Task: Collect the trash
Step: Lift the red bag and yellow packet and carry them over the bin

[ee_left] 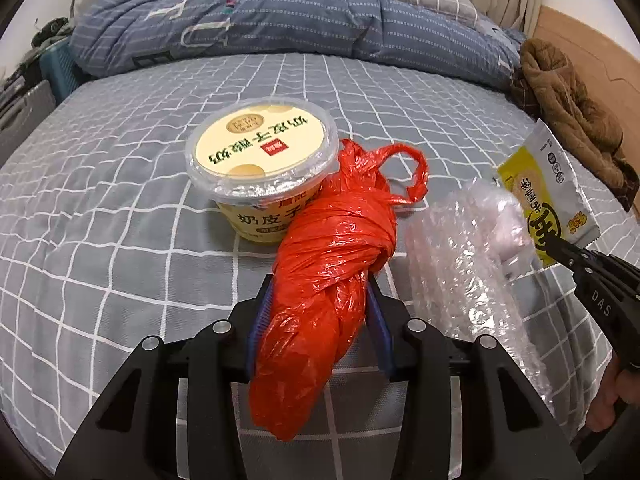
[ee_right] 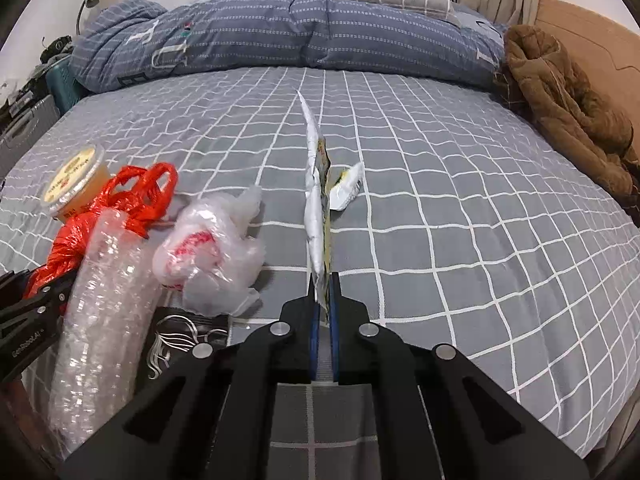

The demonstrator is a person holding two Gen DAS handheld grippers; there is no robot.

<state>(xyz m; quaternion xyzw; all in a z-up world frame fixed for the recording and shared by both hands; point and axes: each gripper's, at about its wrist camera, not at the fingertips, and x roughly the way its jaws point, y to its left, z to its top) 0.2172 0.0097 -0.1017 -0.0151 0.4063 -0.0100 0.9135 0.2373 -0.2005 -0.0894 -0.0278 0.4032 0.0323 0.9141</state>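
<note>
Two grips are set. Left wrist view: the left hand-held gripper (ee_left: 320, 312) is clamped around the twisted red plastic bag (ee_left: 328, 256), which lies on the bed (ee_left: 120, 200) against the yoghurt tub (ee_left: 262, 148); lifting straight up should keep the tub from tipping. Right wrist view: the right hand-held gripper (ee_right: 324, 300) pinches the snack wrapper (ee_right: 316, 200) edge-on above the bed; the hold looks thin, so carry it slowly.

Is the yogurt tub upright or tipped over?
Upright: the yogurt tub stands on the bed, its lid on top.
</note>
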